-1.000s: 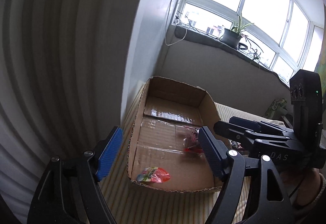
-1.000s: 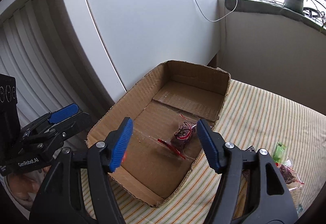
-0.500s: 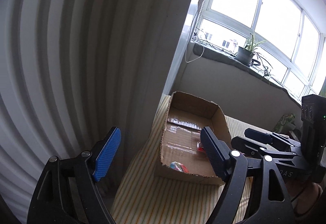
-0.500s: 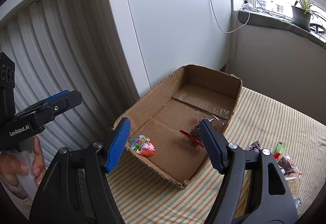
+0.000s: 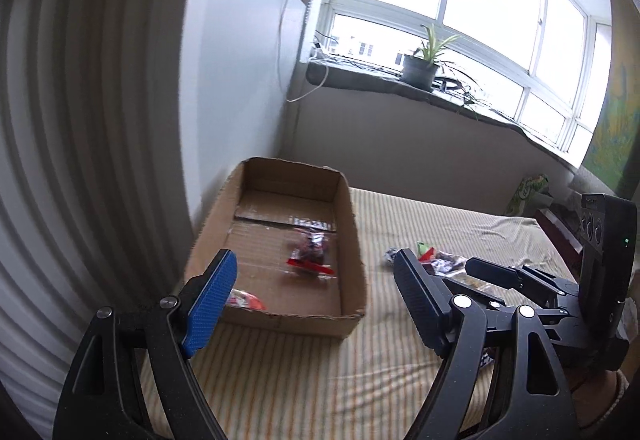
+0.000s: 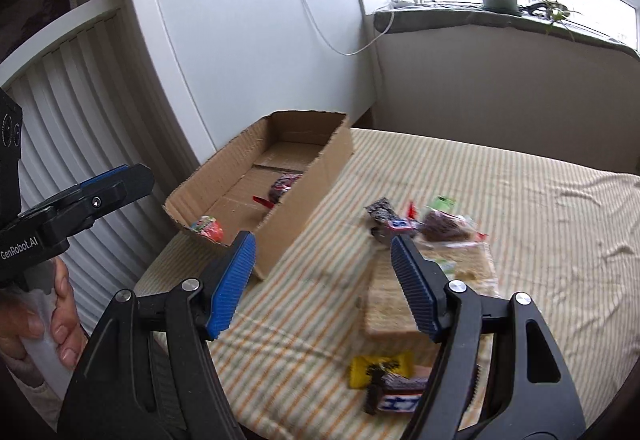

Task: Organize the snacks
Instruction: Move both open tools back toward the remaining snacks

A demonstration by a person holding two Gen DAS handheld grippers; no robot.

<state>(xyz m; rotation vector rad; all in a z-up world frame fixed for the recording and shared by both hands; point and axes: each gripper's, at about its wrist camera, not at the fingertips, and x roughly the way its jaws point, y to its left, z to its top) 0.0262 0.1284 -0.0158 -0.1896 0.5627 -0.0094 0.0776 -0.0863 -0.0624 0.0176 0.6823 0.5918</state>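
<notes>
- Right wrist view: the cardboard box (image 6: 280,176), left of centre, holds a dark red-sealed packet (image 6: 282,186) and an orange sweet (image 6: 208,230).
- Loose snacks (image 6: 424,224) lie on the striped bed (image 6: 540,224), centre-right.
- Right hand-held gripper (image 6: 324,284) and left hand-held gripper (image 5: 316,300) both gape wide, empty.

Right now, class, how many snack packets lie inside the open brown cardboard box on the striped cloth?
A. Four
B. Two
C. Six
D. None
B: inside the open brown cardboard box lie only a dark packet with a red strip and a small orange-red packet near its front corner; the other snacks lie outside it on the striped cloth.
</notes>
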